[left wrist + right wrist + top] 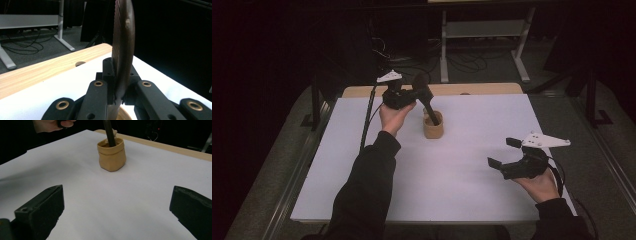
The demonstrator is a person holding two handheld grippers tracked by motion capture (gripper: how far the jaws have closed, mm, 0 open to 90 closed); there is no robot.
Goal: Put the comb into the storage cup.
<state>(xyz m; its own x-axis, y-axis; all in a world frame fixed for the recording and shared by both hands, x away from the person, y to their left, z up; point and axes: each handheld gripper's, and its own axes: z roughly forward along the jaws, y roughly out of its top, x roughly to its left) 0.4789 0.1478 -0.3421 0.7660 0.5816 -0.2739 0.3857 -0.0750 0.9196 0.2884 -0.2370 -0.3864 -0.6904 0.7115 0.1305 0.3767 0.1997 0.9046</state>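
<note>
A small tan fabric pouch (433, 131) (111, 155) stands upright on the white sheet (462, 185), near its far middle. A dark long-handled utensil (426, 97) (123, 37) with a rounded, ribbed head leans in it, handle end (109, 132) down inside the pouch. My left gripper (414, 96) (117, 75) is above and left of the pouch, shut on the utensil just below its head. My right gripper (503, 152) (117, 205) hovers low over the sheet's right side, open wide with nothing between its jaws, pointing toward the pouch.
A bare wooden strip (472, 89) with a small hole runs along the table's far edge. Beyond it are a white desk frame (482, 30) and cables on the floor. Metal rails flank the table on both sides.
</note>
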